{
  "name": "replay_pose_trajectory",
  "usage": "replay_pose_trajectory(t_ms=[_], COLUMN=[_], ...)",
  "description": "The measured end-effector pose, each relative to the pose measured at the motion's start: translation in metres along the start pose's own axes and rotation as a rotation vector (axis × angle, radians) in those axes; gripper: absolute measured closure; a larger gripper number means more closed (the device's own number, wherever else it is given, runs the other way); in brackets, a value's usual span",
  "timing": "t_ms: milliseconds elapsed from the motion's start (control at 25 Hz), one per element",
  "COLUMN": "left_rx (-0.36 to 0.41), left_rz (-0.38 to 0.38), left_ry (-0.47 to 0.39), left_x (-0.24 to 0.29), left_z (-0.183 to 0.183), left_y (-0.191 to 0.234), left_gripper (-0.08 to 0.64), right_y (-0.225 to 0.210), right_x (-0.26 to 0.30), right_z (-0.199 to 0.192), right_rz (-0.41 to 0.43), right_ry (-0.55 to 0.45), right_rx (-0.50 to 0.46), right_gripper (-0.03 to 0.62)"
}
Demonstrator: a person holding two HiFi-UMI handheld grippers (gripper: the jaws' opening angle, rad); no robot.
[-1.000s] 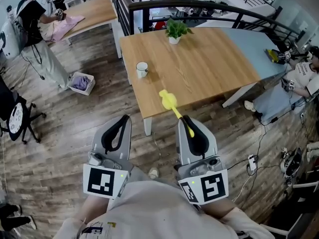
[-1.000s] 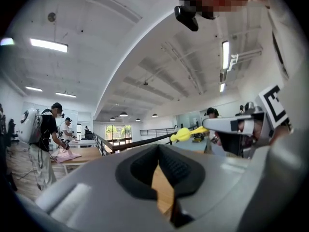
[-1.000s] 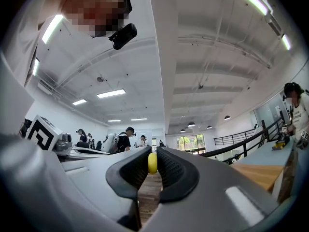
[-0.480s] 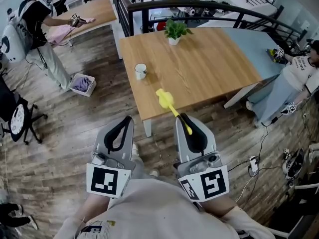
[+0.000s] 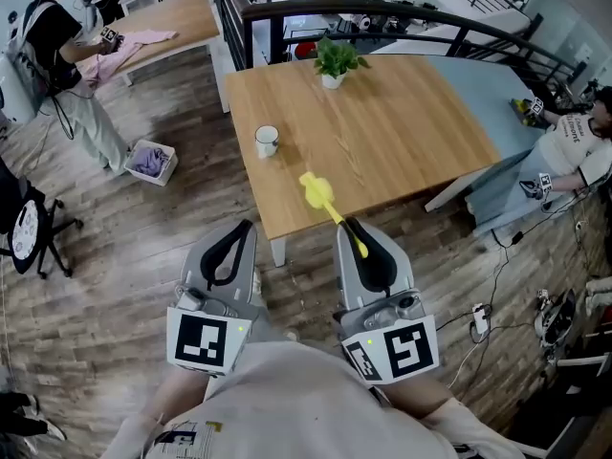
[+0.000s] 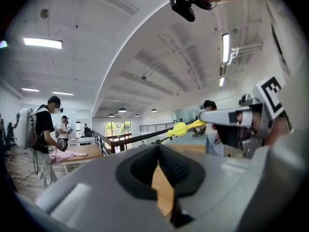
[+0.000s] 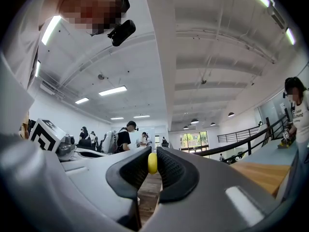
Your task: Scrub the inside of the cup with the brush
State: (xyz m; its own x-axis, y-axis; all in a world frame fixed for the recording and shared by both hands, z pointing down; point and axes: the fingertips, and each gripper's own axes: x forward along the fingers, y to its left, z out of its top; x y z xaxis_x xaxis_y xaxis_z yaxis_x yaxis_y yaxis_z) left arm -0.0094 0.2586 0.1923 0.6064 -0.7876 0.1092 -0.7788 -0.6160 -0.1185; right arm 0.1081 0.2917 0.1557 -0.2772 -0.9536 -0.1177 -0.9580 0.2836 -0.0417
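In the head view, the left claw (image 5: 222,256) is seen at the lower left of centre, its jaws pressed together with nothing between them. The right claw (image 5: 368,251) is seen beside it at the lower right of centre, clenched on the handle of a yellow brush (image 5: 320,194). The brush is slanted up and to the left, and its head is placed over the near edge of the wooden counter (image 5: 402,132). The white cup (image 5: 267,142) is set upright on the counter near its left edge, above and left of the brush head and apart from it. A potted plant (image 5: 335,60) is found at the counter's far edge.

In the left gripper view, the left claw (image 6: 158,151) is shown closed and empty, with only a thin slit between the pads. The brush (image 6: 181,128) is seen at the right of centre, held out from the right claw (image 6: 231,124).

In the right gripper view, the right claw (image 7: 152,161) is shown clamped on the yellow handle end of the brush (image 7: 152,163), which is pinched between the dark pads. A corner of the counter (image 7: 256,170) is seen at the lower right.
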Motion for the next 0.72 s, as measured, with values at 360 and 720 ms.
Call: replay_pose_trajectory(t_ms=[360,720], left_rx=[-0.013,-0.037], left_rz=[-0.023,-0.053], left_ry=[0.027,0.045], left_x=[0.041,0.093], left_z=[-0.017,-0.023], left_y=[0.043,0.109], left_gripper=[0.557,0.557], right_y=[0.0,-0.006], right_x=[0.061,0.138], right_z=[-0.014,-0.02], right_rz=[0.009,-0.042], right_ry=[0.02,0.04], right_rx=[-0.002,-0.015], right_gripper=[0.557,0.557])
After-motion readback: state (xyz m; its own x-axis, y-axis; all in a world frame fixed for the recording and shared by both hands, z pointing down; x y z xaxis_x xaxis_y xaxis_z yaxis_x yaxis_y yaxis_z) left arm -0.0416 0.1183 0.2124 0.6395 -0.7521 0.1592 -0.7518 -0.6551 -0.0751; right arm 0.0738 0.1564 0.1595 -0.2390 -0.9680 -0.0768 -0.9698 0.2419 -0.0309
